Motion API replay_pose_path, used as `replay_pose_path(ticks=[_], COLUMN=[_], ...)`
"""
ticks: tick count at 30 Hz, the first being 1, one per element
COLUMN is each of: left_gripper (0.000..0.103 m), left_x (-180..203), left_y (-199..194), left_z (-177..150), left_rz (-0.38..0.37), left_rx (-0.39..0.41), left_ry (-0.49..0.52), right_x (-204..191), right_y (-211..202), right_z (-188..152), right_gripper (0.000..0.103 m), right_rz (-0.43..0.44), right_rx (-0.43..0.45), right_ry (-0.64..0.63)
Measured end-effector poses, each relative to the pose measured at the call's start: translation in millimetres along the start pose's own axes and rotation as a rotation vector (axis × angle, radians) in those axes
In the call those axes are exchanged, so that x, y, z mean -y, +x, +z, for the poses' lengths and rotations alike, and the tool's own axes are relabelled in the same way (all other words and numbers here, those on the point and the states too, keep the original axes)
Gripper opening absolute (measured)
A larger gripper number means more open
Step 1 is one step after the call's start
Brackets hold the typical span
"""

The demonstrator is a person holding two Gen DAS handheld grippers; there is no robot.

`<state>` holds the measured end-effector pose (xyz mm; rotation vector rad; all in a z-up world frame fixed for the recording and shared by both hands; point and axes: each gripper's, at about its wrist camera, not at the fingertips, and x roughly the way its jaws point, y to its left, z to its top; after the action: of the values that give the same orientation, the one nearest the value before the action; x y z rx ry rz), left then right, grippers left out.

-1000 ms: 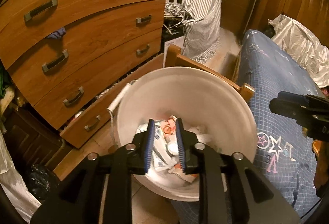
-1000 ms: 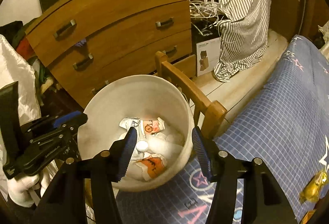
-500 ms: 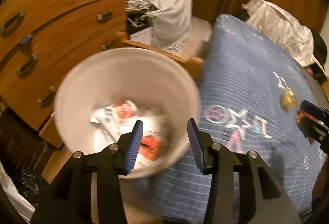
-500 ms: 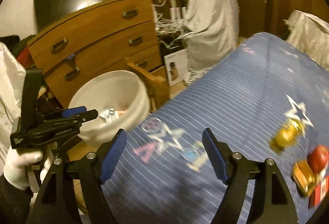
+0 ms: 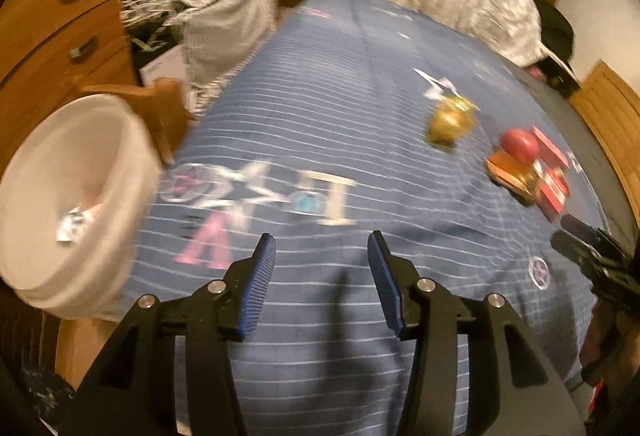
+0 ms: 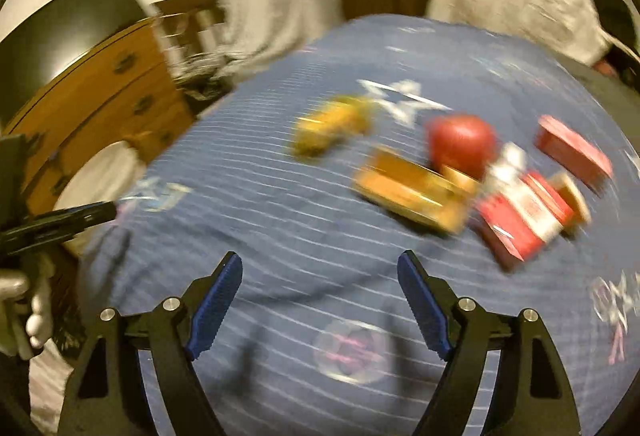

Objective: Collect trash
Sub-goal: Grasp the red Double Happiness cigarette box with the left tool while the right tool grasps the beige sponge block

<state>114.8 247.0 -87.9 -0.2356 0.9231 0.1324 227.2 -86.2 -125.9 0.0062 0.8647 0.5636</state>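
Both claws hang over a blue bedspread [image 6: 280, 236], frames blurred. The right gripper [image 6: 320, 300] is released, jaws spread wide and empty. Ahead of it and to its right lies the trash: a yellow box [image 6: 412, 192] touching a red ball [image 6: 460, 144], red packets [image 6: 520, 216] just beyond, a golden wrapper [image 6: 332, 128] ahead-left. The left gripper [image 5: 322, 276] is also released and empty; the white bin [image 5: 72, 196], holding scraps, sits to its left. Likely step: reach for 1 piece. Straddle the yellow box across its narrow side, slowing before clenching.

Left gripper [image 5: 322, 248] agape, apparently over bedspread [image 5: 360, 108]
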Motion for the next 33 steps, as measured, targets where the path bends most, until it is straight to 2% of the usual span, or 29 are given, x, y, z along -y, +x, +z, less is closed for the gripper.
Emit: replay_pose_path(ticks=[5, 10, 12, 13, 14, 15, 16, 20, 23, 26, 29, 33], left_gripper=[0.047, 0.051, 0.053, 0.053, 0.054, 0.054, 0.054, 0.054, 0.054, 0.054, 0.055, 0.061], left_x=[64.7, 108.8, 125.8, 131.5, 136.2, 142.7, 148.7, 169.8, 185.0, 192.5, 197.2, 190.9], left_y=[26.6, 37.9, 43.9, 46.6, 49.3, 53.9, 58.2, 68.7, 75.3, 76.5, 73.9, 66.7], left_z=[-2.2, -1.2, -0.3, -0.2, -0.1, 0.4, 0.8, 1.3, 1.3, 1.2, 1.9, 5.3], left_rz=[-0.051, -0.091, -0.109, -0.115, -0.121, -0.134, -0.142, -0.156, -0.164, -0.169, -0.178, -0.187], left_rx=[-0.049, -0.064, -0.073, -0.077, -0.083, -0.093, -0.102, -0.116, -0.123, -0.123, -0.114, -0.097], left_ry=[0.109, 0.173, 0.197, 0.203, 0.205, 0.205, 0.204, 0.219, 0.227, 0.234, 0.241, 0.219], right_x=[59.0, 125.9, 160.1, 176.4, 189.4, 210.5, 222.7, 230.9, 232.4, 230.9, 216.0, 200.8], right_y=[-9.0, -27.2, -28.9, -27.0, -23.7, -11.5, 0.8, 26.7, 39.7, 44.8, 47.3, 41.2], right_z=[-21.4, -24.6, -20.9, -19.1, -17.9, -18.9, -20.7, -14.5, -7.0, -2.7, -3.0, -18.6], right_gripper=[0.08, 0.078, 0.053, 0.05, 0.05, 0.05, 0.05, 0.051, 0.051, 0.044, 0.036, 0.036], right_rz=[-0.028, -0.091, -0.125, -0.117, -0.075, 0.06, 0.148, 0.202, 0.159, 0.14, 0.233, 0.386], right_rx=[0.014, 0.073, 0.081, 0.071, 0.058, 0.012, -0.032, -0.046, -0.03, -0.009, -0.026, -0.129], right_ry=[0.068, 0.146, 0.196, 0.238, 0.289, 0.409, 0.496, 0.567, 0.572, 0.575, 0.542, 0.441])
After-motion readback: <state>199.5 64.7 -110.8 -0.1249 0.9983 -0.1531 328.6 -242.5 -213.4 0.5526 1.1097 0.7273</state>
